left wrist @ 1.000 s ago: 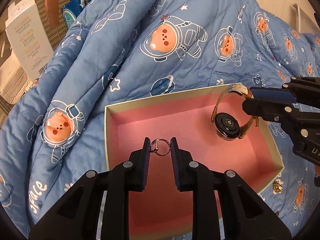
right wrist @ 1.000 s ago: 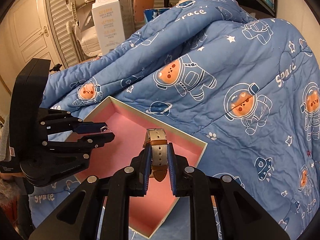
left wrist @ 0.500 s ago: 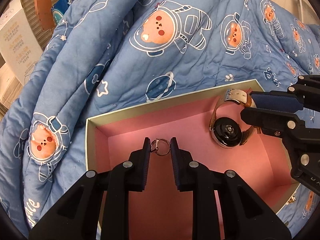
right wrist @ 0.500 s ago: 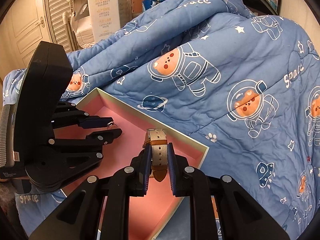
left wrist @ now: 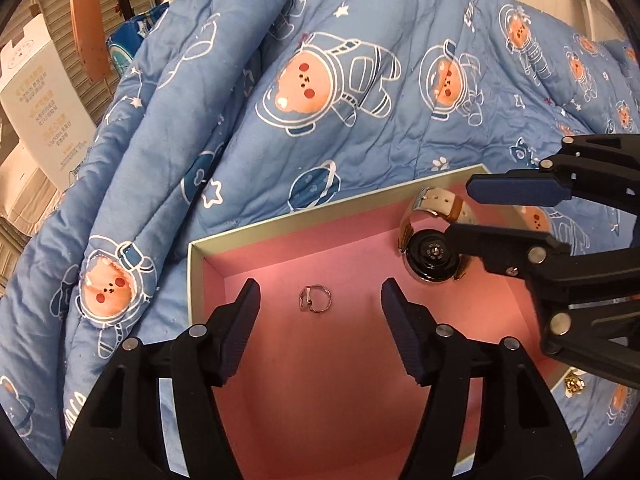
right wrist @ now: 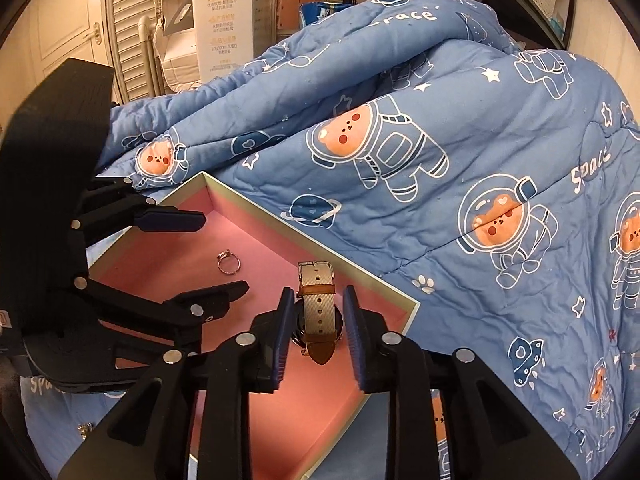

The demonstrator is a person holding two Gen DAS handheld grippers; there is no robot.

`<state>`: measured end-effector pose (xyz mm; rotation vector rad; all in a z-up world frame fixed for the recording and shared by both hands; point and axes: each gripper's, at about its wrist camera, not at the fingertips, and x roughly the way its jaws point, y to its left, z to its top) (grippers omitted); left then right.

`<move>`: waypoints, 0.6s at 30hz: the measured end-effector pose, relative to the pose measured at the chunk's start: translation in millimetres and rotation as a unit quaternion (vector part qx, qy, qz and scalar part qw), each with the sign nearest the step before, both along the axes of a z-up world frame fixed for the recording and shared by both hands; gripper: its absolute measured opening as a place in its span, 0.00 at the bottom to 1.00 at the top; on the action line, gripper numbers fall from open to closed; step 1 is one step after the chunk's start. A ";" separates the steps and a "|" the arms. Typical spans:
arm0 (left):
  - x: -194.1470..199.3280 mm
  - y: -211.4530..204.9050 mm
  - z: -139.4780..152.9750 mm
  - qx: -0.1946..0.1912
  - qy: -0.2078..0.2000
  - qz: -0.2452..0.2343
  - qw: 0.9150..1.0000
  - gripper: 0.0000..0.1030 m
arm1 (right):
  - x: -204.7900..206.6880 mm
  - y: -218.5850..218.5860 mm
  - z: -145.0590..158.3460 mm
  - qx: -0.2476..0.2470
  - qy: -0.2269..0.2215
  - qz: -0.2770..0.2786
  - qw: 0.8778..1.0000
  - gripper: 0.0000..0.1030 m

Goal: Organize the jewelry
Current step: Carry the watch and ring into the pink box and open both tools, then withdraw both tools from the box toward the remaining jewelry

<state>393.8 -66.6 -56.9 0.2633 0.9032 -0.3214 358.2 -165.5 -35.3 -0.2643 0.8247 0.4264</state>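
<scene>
A small silver ring lies loose on the pink floor of the open box. My left gripper hovers over it, jaws opening wide, pads clear of the ring. A watch with a beige and tan strap rests near the box's far right corner. In the right wrist view the watch stands between the fingers of my right gripper, whose jaws are opening, with a small gap on each side of the strap. The ring sits between the left gripper's spread fingers.
The box sits on a rumpled blue quilt printed with astronaut bears, which rises steeply behind it. A small gold trinket lies on the quilt beside the box. A white carton and louvred doors stand behind.
Both grippers have opened. The ring left the left pads and now lies on the box floor. The right pads have come off the watch strap.
</scene>
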 end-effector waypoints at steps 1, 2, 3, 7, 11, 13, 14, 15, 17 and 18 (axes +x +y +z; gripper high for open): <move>-3.1 2.7 5.3 -0.006 -0.003 0.001 1.000 0.63 | -1.8 -1.2 3.1 0.004 -0.006 0.001 1.000 0.34; -7.1 6.5 11.4 -0.014 -0.007 0.004 1.000 0.67 | -2.9 -2.4 6.5 0.009 -0.008 0.002 1.000 0.35; -12.4 11.6 16.6 -0.026 -0.012 0.007 1.000 0.72 | -3.7 -4.1 10.5 0.013 -0.011 0.002 1.000 0.37; -40.7 41.5 42.2 -0.050 -0.055 0.037 0.997 0.87 | -19.7 -23.2 31.7 0.056 -0.035 -0.022 0.998 0.61; -75.4 76.2 46.0 -0.082 -0.062 0.068 0.992 0.90 | -48.2 -42.8 42.2 0.075 -0.044 -0.033 0.996 0.64; -95.9 86.1 42.2 -0.091 -0.063 0.076 0.991 0.90 | -63.2 -55.0 40.8 0.085 -0.040 -0.044 0.995 0.64; -105.4 88.4 39.5 -0.094 -0.062 0.079 0.990 0.90 | -70.8 -61.3 38.4 0.089 -0.035 -0.052 0.994 0.64; -114.7 90.7 36.7 -0.096 -0.062 0.082 0.990 0.90 | -78.3 -67.0 35.2 0.092 -0.028 -0.057 0.994 0.64; -131.0 95.0 29.8 -0.097 -0.059 0.086 0.990 0.90 | -93.5 -76.4 28.4 0.095 -0.018 -0.063 0.993 0.64; -138.4 94.7 26.1 -0.097 -0.056 0.087 0.990 0.90 | -101.4 -79.8 25.0 0.092 -0.016 -0.067 0.993 0.64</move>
